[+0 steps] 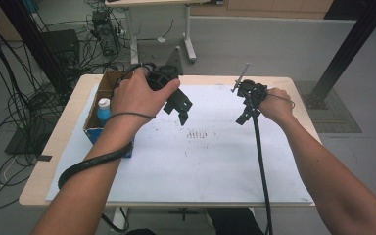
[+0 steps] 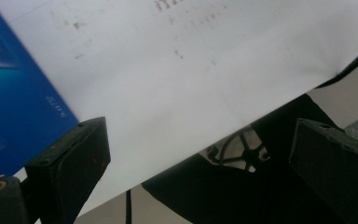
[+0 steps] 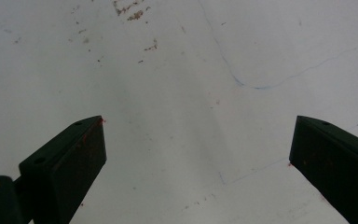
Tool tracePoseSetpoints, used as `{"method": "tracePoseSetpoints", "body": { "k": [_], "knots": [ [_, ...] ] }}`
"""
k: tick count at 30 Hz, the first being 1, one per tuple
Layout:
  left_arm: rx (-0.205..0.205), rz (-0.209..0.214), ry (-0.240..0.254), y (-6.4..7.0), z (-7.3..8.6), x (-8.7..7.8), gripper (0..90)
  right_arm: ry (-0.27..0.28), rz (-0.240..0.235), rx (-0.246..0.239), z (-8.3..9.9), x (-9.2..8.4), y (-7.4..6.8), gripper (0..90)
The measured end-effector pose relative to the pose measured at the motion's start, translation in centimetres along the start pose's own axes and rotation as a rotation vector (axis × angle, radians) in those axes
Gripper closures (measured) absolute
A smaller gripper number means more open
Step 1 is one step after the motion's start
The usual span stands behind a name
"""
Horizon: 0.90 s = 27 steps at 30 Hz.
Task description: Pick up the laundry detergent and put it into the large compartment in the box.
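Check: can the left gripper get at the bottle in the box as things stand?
Probably yes. The left gripper hovers open just right of the box, holding nothing. The bottle stands upright with its cap exposed from above, though the hand would have to swing back over the box wall.

A paper sheet (image 1: 196, 156) covers the table (image 1: 68, 112). A box (image 1: 104, 88) stands at its left edge, a bottle (image 1: 104, 108) inside; both grippers hover behind the sheet's middle.

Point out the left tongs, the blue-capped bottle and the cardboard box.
left tongs (image 1: 177, 110): high view, midway between the black jaw tips.
blue-capped bottle (image 1: 104, 103): high view, on its cap.
cardboard box (image 1: 91, 116): high view, on its left wall.
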State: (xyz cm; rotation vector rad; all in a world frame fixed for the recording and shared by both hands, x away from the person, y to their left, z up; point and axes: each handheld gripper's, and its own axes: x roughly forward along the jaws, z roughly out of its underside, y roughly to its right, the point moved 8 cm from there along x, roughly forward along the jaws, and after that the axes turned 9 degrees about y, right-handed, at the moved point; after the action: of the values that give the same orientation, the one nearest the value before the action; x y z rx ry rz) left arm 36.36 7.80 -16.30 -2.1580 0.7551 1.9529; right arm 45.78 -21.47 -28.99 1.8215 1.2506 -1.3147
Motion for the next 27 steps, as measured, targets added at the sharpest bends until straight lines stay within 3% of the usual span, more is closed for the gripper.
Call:
{"method": "tracePoseSetpoints", "body": {
  "k": [16, 27],
  "knots": [
    [0.133, 0.056, -0.024, 5.9, -1.3, 2.5, 5.3, 0.002, -0.006, -0.009, -0.3, 0.3, -0.1, 3.7],
    [0.142, 0.053, -0.050, 6.6, -1.3, 4.0, 5.3, 0.008, -0.006, -0.006, -0.1, 0.2, -0.3, 3.7]
  ]
}}
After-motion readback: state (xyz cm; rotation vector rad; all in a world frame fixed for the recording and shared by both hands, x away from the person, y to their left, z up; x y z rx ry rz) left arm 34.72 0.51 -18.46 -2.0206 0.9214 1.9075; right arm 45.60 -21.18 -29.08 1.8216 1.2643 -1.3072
